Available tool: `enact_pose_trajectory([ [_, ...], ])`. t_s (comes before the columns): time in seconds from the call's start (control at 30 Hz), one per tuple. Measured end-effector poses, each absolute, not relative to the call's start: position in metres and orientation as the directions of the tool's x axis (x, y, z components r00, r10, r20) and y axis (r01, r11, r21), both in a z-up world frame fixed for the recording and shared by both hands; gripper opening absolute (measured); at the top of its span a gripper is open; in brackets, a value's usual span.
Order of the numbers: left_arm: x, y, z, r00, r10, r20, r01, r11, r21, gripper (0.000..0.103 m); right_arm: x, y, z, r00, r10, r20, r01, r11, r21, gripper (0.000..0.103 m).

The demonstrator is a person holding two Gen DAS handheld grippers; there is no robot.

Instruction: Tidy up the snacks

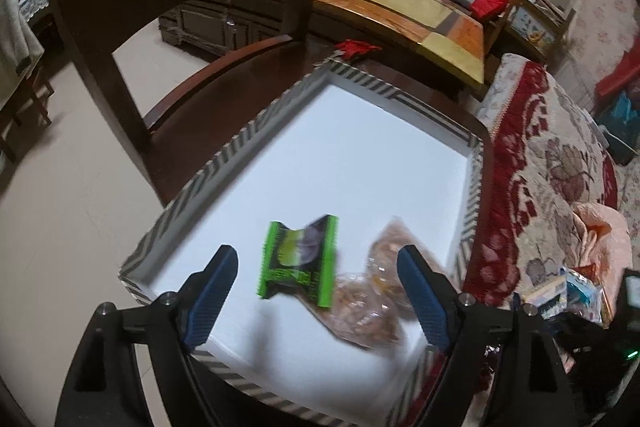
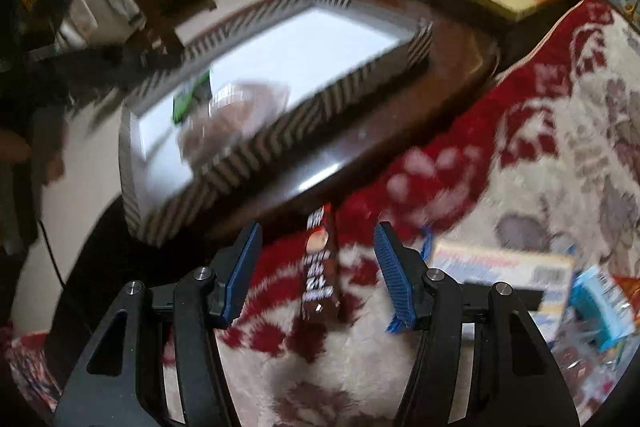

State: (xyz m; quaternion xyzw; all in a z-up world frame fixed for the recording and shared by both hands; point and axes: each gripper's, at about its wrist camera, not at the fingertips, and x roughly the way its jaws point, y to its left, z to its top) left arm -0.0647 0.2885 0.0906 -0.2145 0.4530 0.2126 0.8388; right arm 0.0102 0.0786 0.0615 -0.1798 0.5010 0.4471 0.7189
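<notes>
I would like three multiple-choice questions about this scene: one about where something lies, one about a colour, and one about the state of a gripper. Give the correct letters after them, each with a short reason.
1. Where does the green snack packet lie?
A. inside the striped tray
B. on the floral blanket
C. on the floor

2. What colour is the inner floor of the tray?
A. red
B. white
C. brown

3. How do the jaws of the left gripper stand?
A. shut on the green packet
B. shut on nothing
C. open, touching no packet

Answers:
1 A: the packet rests on the tray's floor, beside the clear bags of brown snacks.
2 B: the surface within the striped rim is plain white.
3 C: both blue pads stand well apart on either side of the packets, pressing on nothing.
</notes>
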Motion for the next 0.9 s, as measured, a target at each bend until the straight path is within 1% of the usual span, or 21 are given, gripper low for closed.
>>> enact_pose_trajectory([
  [0.07,-0.063,0.282,0.091,0.500,0.147,-0.854,-0.538,0.825,-0.172,0.084,0.004,0.083,0.050,0.092,0.429,-0.899,-0.835,0.524,0.165,0.058],
  [0.13,-0.062,0.278,0.089,0.496,0.136,-0.857,-0.529,0.830,-0.175,0.084,-0.002,0.091,0.039,0.104,0.390,-0.915,-0.849,0.514,0.122,0.054],
  [0.2,-0.061,0.275,0.088,0.493,0.129,-0.860,-0.526,0.832,-0.176,0.084,-0.003,0.096,0.031,0.112,0.361,-0.926,-0.850,0.517,0.099,0.039],
  [0.23,-0.060,0.274,0.087,0.492,0.126,-0.862,-0.525,0.832,-0.178,0.084,-0.002,0.097,0.028,0.118,0.349,-0.930,-0.847,0.524,0.089,0.035],
  [0.27,-0.060,0.272,0.086,0.491,0.123,-0.862,-0.525,0.832,-0.181,0.084,-0.001,0.097,0.025,0.128,0.336,-0.933,-0.844,0.532,0.076,0.026],
  [0.3,-0.060,0.272,0.085,0.490,0.119,-0.863,-0.524,0.832,-0.183,0.084,-0.003,0.097,0.024,0.138,0.332,-0.933,-0.841,0.537,0.067,0.022],
  [0.33,-0.060,0.271,0.084,0.489,0.118,-0.864,-0.524,0.832,-0.183,0.084,-0.002,0.096,0.025,0.140,0.338,-0.931,-0.839,0.540,0.069,0.019],
  [0.4,-0.059,0.268,0.083,0.486,0.115,-0.866,-0.523,0.833,-0.183,0.084,-0.002,0.091,0.027,0.136,0.347,-0.928,-0.835,0.545,0.081,0.018],
  [0.67,-0.055,0.241,0.082,0.491,0.077,-0.868,-0.474,0.859,-0.192,0.084,-0.021,0.050,0.039,0.130,0.365,-0.922,-0.821,0.561,0.107,0.017],
  [0.7,-0.054,0.235,0.082,0.492,0.068,-0.868,-0.464,0.864,-0.195,0.084,-0.024,0.041,0.040,0.129,0.369,-0.920,-0.812,0.573,0.116,0.014],
  [0.77,-0.054,0.223,0.083,0.494,0.044,-0.869,-0.443,0.872,-0.208,0.084,-0.032,0.019,0.038,0.142,0.354,-0.924,-0.789,0.604,0.110,0.013],
  [0.9,-0.054,0.190,0.084,0.494,-0.005,-0.869,-0.385,0.896,-0.224,0.084,-0.047,-0.014,0.034,0.114,0.393,-0.912,-0.726,0.660,0.193,0.013],
])
